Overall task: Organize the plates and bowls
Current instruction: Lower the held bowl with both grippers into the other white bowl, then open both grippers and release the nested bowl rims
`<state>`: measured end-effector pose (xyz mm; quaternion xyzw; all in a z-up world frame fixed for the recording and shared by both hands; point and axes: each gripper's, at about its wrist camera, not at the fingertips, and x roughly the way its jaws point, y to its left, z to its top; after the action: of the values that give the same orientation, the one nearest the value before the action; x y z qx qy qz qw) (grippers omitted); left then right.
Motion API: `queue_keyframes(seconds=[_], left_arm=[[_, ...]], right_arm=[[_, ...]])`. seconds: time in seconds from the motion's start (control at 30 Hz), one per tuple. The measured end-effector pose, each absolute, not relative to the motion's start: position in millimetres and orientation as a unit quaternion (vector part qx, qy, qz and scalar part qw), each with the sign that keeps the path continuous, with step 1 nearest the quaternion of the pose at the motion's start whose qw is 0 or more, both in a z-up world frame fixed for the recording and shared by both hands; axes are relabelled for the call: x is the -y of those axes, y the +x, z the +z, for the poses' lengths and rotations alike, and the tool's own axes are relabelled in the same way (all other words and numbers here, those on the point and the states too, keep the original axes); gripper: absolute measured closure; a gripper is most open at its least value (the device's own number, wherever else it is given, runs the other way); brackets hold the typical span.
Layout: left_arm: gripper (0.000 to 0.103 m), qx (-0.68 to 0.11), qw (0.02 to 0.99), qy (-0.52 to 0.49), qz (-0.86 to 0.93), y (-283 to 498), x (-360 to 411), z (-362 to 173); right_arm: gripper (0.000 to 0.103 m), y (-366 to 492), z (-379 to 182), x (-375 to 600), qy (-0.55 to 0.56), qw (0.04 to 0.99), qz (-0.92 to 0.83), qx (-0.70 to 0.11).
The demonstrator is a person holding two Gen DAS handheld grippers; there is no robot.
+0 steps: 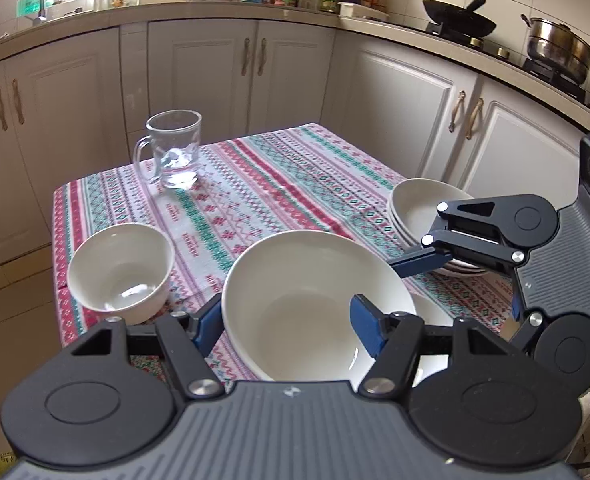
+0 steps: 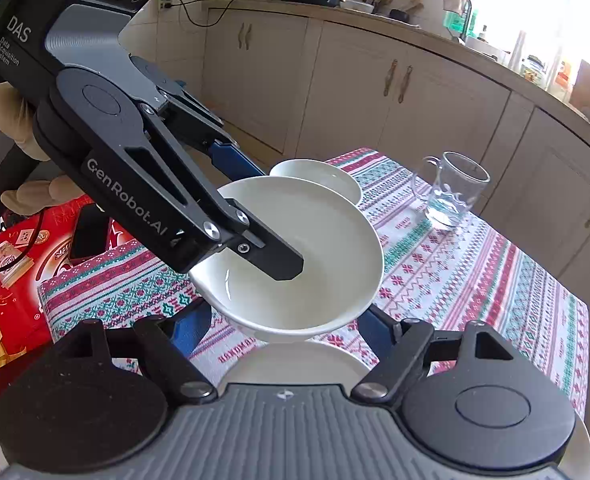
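left gripper (image 1: 287,326): blue-padded fingers clamped on the near rim of the wide shallow white ceramic bowl (image 1: 307,304), one finger outside, one inside. In the right wrist view the black finger sits down in the bowl's hollow.
wide bowl: held up off the striped red-green-white patterned tablecloth (image 1: 255,184), tilted a bit.
right gripper (image 2: 283,326): fingers spread wide either side of that same bowl, just under it. Touching or not? Honestly can't tell.
flat white plate (image 2: 295,364): right below the held bowl, close in front of the right gripper.
stack of shallow white bowls (image 1: 423,208): right side of the table, partly hidden by the right gripper.
small deep white bowl (image 1: 121,272): left front corner, on its own.
clear glass mug with handle (image 1: 173,154): far left corner, well apart from the dishes.
red printed box (image 2: 11,280): beside the table edge.
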<state>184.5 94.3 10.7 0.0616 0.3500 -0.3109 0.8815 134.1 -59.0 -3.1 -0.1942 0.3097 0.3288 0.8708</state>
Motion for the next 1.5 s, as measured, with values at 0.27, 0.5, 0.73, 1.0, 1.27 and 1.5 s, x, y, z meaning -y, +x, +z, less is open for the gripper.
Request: queue_keyframes(seconds=[0.27,0.5,0.73,1.0,1.27,1.5], left_arm=[[0.037,-0.346,0.877,0.074,-0.326,170.6,-68.4,13.5],[0.037,-0.352,0.871,0.079,-0.334,163.1,-50.6,8.4],[0.037,-0.368,0.863,0.078,-0.339,163.8,-40.1,-3.2],[0.037,-0.381,0.855,0.075,-0.344,168.4,-36.0,-11.8],[0.037,-0.388,0.852,0.076,-0.344,170.9,-34.5,-16.9],[0.037,-0.390,0.851,0.078,-0.343,171.1,-33.4,-19.6]], right_arm=[[0.019,116.1,0.5,85.6,-0.185,0.878,0.315,-0.308],[0.019,105.1,-2.7,103.0,-0.182,0.880,0.308,-0.314],[0.019,101.5,-11.8,114.4,-0.176,0.877,0.305,-0.327],[0.019,104.3,-20.4,119.5,-0.169,0.872,0.305,-0.344],[0.019,107.5,-22.1,120.0,-0.166,0.869,0.307,-0.352],[0.019,108.9,-21.9,122.2,-0.161,0.867,0.310,-0.355]])
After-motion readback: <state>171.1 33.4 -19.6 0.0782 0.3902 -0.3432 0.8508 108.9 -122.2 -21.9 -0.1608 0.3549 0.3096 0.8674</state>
